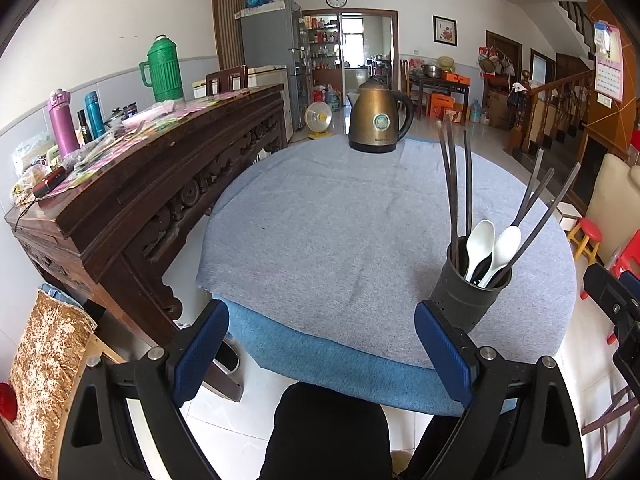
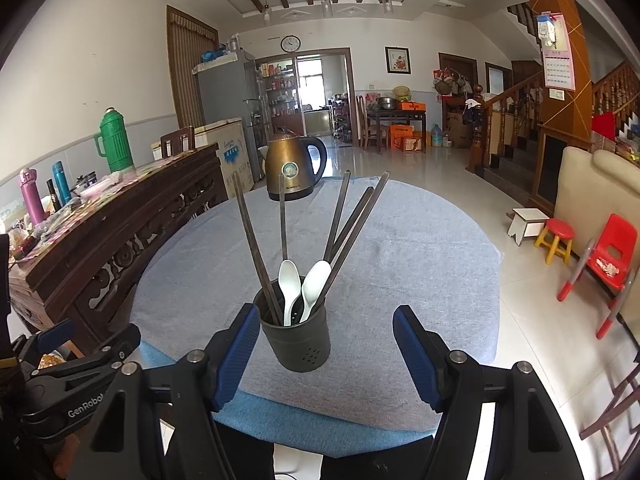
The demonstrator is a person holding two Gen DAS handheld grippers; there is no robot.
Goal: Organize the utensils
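A dark grey utensil cup (image 2: 298,340) stands near the front edge of the round table. It holds two white spoons (image 2: 314,286) and several long dark chopsticks (image 2: 250,236). My right gripper (image 2: 326,344) is open and empty, with the cup just ahead of it, closer to its left finger. My left gripper (image 1: 322,344) is open and empty at the table's front edge. In the left wrist view the cup (image 1: 466,288) stands beyond the right finger, with the spoons (image 1: 500,250) and chopsticks (image 1: 454,184) in it.
A brass electric kettle (image 1: 378,118) stands at the far side of the grey cloth-covered table (image 1: 320,220). A carved dark wood sideboard (image 1: 152,176) with flasks and clutter is to the left. Small stools and a red chair (image 2: 612,252) stand at right.
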